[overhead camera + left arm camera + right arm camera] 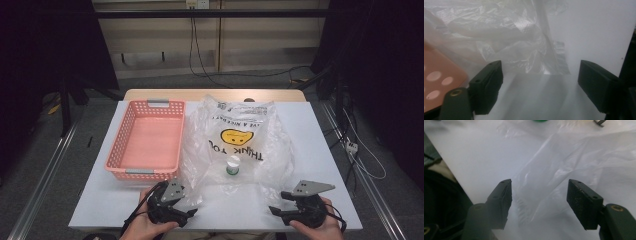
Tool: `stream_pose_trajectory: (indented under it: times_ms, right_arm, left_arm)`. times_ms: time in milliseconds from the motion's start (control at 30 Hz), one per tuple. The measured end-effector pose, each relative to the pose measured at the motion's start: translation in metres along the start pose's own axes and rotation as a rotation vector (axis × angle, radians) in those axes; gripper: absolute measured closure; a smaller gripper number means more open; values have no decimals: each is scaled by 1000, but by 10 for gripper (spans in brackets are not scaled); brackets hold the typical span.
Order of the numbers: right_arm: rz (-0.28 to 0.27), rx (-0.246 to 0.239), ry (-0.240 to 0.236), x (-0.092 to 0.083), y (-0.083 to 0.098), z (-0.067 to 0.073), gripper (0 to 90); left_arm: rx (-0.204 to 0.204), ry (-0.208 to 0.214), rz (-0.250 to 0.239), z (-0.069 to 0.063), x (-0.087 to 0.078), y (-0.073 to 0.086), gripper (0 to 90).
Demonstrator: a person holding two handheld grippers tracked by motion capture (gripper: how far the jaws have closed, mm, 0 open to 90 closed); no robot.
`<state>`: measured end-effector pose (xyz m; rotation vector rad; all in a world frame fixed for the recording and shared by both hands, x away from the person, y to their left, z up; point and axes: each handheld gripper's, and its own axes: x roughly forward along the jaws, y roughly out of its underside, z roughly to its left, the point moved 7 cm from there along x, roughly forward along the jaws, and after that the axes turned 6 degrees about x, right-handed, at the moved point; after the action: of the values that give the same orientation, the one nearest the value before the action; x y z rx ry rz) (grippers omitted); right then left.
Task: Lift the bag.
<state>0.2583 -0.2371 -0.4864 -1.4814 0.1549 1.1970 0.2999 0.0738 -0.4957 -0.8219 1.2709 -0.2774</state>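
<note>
Crinkled clear plastic bag (235, 145) with yellow smiley print lies on smooth white table (320, 150) just ahead of my left gripper (539, 82) and right gripper (539, 200); both gape empty. Pink perforated basket (147, 142) beside left.

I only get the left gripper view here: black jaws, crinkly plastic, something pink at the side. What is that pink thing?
Observer: A pink basket with holes in its walls, left of the plastic bag on the table.
Operator: Anything printed on the bag?
Observer: Yes, a yellow smiley face and black lettering.
Operator: Is something inside it?
Observer: A small white bottle with a green band seems to lie under the plastic.
Operator: And the other hand?
Observer: The right gripper stands open over the bag's near right edge.
</note>
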Motion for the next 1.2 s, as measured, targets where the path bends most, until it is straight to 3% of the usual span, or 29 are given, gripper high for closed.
stream_pose_trajectory:
  times_ms: [33,100,133,167,200,300,367,400,467,500,533,600,667,700,733,800,867,900,933,1000,1033,1100,1167,1200]
  right_arm:
    - [15,-12,-4,1,1,1,387]
    - [20,-18,-18,3,0,4,440]
    - [31,-29,-24,5,1,5,457]
    - [40,-32,-20,7,1,6,463]
    - [52,-35,-15,9,2,6,472]
    - [92,-62,-25,15,4,10,523]
    - [111,-96,0,20,5,13,606]
    - [112,-95,2,21,4,14,646]
    - [103,-86,2,21,3,13,770]
    - [102,-77,0,21,3,12,816]
    - [102,-66,-3,21,3,11,836]
    - [100,-55,-14,21,3,9,896]
    - [101,-52,-21,22,3,9,900]
    - [104,-51,-22,22,2,9,900]
    - [104,-48,-24,22,2,9,900]
    - [105,-45,-28,22,2,9,900]
    - [105,-46,-26,22,2,9,900]
    - [105,-48,-25,22,2,9,900]
    - [103,-49,-25,22,2,9,900]
    - [104,-47,-24,22,2,9,900]
    - [103,-46,-26,22,2,9,900]
    - [102,-44,-29,22,2,8,900]
    - [100,-34,-37,22,2,8,900]
    - [100,-28,-38,22,2,7,900]
  left_arm:
    - [3,-9,27,1,2,2,244]
    - [-18,-4,30,5,7,4,323]
    - [-34,30,20,6,9,4,347]
    - [-32,43,26,8,9,3,349]
    - [-36,19,20,9,9,1,351]
    - [-24,40,1,6,8,-5,285]
    - [-10,29,-7,4,12,-9,269]
    - [3,47,3,4,14,-11,273]
    - [15,10,2,7,19,-14,315]
    - [6,24,1,7,20,-17,334]
    - [-1,12,5,9,22,-18,337]
    - [1,26,-15,9,26,-20,381]
    - [2,24,2,8,27,-22,346]
    - [26,18,2,8,27,-24,301]
    - [16,38,-19,6,29,-28,281]
    - [34,43,-24,4,33,-33,268]
    - [75,33,-19,3,40,-36,393]
    - [64,26,-13,3,44,-37,407]
    - [55,58,4,2,48,-37,404]
    - [20,99,8,5,50,-38,507]
    - [-2,81,10,5,49,-38,528]
    - [-17,92,5,7,49,-38,688]
    - [-42,131,-2,8,49,-38,878]
    - [-45,121,10,9,48,-37,900]
